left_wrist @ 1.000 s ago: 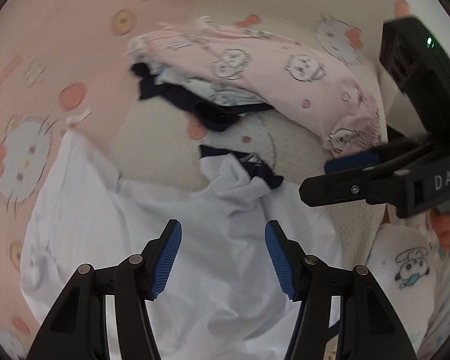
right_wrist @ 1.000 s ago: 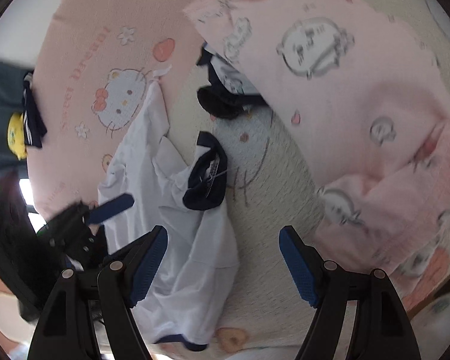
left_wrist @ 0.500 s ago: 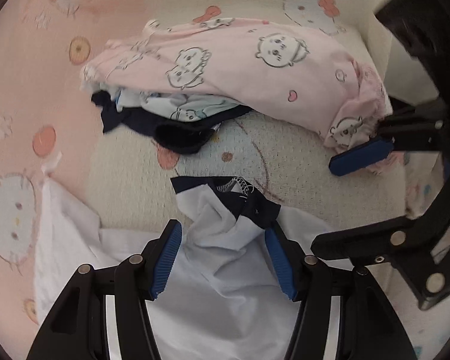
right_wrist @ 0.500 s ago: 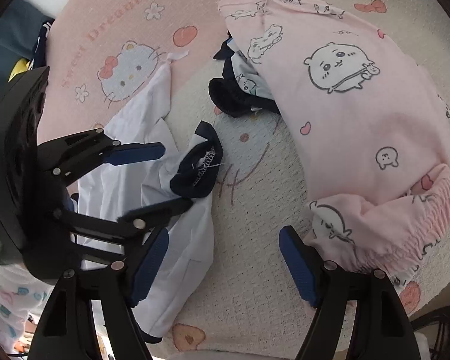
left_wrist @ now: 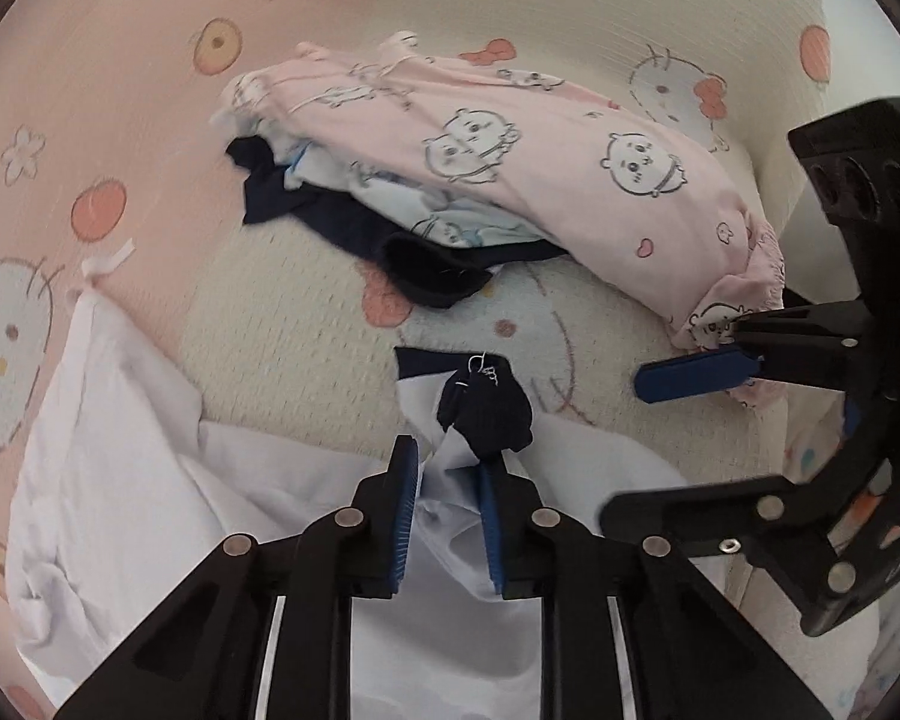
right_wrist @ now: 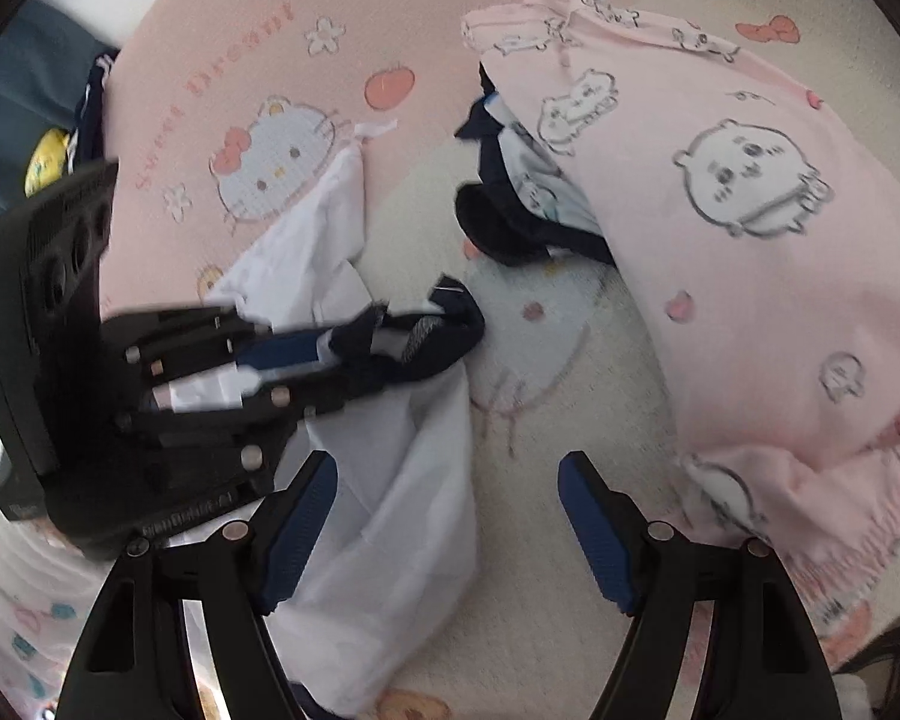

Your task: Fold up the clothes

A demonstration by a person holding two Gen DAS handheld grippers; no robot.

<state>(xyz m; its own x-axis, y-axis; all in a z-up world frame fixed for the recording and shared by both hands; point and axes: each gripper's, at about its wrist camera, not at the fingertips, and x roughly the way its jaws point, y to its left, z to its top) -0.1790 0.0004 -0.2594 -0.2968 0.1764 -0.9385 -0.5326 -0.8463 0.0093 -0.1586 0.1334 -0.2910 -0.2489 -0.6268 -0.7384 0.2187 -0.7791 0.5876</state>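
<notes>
A white shirt (left_wrist: 150,450) with a navy collar (left_wrist: 492,408) lies crumpled on the bed sheet (left_wrist: 306,324). My left gripper (left_wrist: 447,462) points steeply down at it. Its jaws are closing, and the bunched cloth just below the collar is pinched between the blue pads. The right wrist view shows the same grip, with my left gripper (right_wrist: 288,360) on the collar (right_wrist: 426,330). My right gripper (right_wrist: 447,468) hangs open over the white shirt (right_wrist: 414,480) and bare sheet, holding nothing. It stands at the right edge of the left wrist view as my right gripper (left_wrist: 648,438).
A pink printed pyjama piece (left_wrist: 540,168) lies further back over a navy garment (left_wrist: 390,246) and a pale blue printed one (left_wrist: 444,222). The sheet is pink and cream with cat prints. A grey-blue item with a yellow patch (right_wrist: 45,162) sits at the far left.
My left gripper moved forward over the shirt to the collar, and its jaws closed from wide apart onto the bunched cloth. My right gripper rolled and stayed open.
</notes>
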